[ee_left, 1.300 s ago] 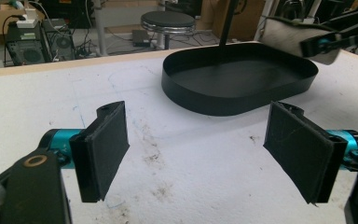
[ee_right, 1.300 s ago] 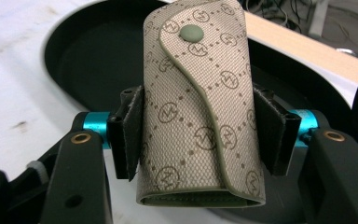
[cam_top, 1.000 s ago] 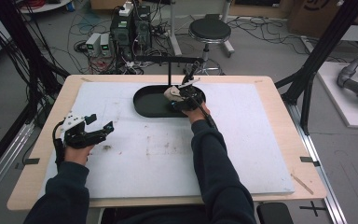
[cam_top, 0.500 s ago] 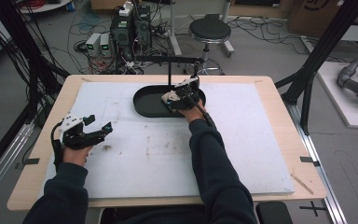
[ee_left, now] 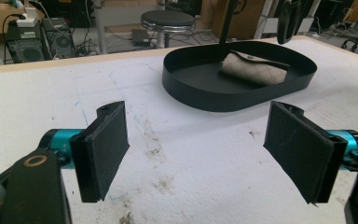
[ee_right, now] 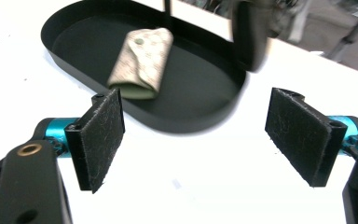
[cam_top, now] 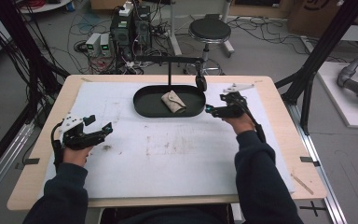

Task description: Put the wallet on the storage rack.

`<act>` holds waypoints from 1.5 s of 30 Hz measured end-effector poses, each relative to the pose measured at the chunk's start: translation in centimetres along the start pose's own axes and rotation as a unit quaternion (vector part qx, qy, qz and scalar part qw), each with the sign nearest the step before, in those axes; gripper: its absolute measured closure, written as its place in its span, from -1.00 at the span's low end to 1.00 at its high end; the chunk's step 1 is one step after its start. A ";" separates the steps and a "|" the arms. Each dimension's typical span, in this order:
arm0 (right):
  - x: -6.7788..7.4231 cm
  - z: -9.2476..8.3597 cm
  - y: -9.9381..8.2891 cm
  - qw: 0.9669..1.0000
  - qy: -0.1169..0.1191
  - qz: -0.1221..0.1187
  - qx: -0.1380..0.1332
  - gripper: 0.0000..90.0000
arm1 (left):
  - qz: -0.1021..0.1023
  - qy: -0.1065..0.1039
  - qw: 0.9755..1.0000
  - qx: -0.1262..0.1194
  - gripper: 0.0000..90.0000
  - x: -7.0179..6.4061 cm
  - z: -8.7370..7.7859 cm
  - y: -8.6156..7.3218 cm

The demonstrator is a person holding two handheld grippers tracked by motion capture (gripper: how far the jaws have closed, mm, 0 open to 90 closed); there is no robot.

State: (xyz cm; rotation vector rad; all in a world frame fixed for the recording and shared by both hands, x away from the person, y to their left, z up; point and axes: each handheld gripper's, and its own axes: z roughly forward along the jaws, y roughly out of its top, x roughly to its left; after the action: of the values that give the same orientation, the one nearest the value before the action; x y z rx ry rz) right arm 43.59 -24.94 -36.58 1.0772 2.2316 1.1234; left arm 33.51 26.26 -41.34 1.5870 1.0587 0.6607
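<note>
Right gripper view: monogram-patterned pouch (ee_right: 142,60), print unreadable, in black tray (ee_right: 200,119); both grippers' fingers (ee_right: 100,140) spread, empty.

The desk (cam_top: 279,154) has a pale wooden top, and a white sheet (cam_top: 177,154) covers nearly all of it, leaving wood bare along the edges. The sheet is scuffed and stained with brown smudges, thickest ahead of the left gripper (cam_top: 103,130) and toward the middle. A black oval tray (cam_top: 144,100) sits directly on the sheet, just beside the right gripper (cam_top: 208,110) on its left and well ahead and to the right of the left gripper. In the left gripper view the tray (ee_left: 200,95) lies beyond the open jaws, past more brown marks.
</note>
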 end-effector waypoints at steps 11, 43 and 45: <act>-0.6 -5.8 -6.7 0.998 -0.042 -0.007 -0.037 -0.55 | -0.003 -0.003 1.000 -0.006 -0.53 0.1 0.2 0.2; 0.4 -7.3 -9.9 0.997 -0.071 -0.004 -0.036 -0.55 | 0.007 -0.021 1.000 -0.016 -0.53 -0.7 0.3 0.5; 0.4 -7.3 -9.9 0.997 -0.072 -0.005 -0.035 -0.55 | 0.007 -0.020 1.000 -0.016 -0.53 -0.7 0.3 0.5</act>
State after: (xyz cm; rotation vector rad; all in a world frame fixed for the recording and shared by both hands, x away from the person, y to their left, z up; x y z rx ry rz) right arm 34.16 -31.88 -40.35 1.0819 2.0695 1.0761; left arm 33.60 25.47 -40.85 1.5743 1.0034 0.6495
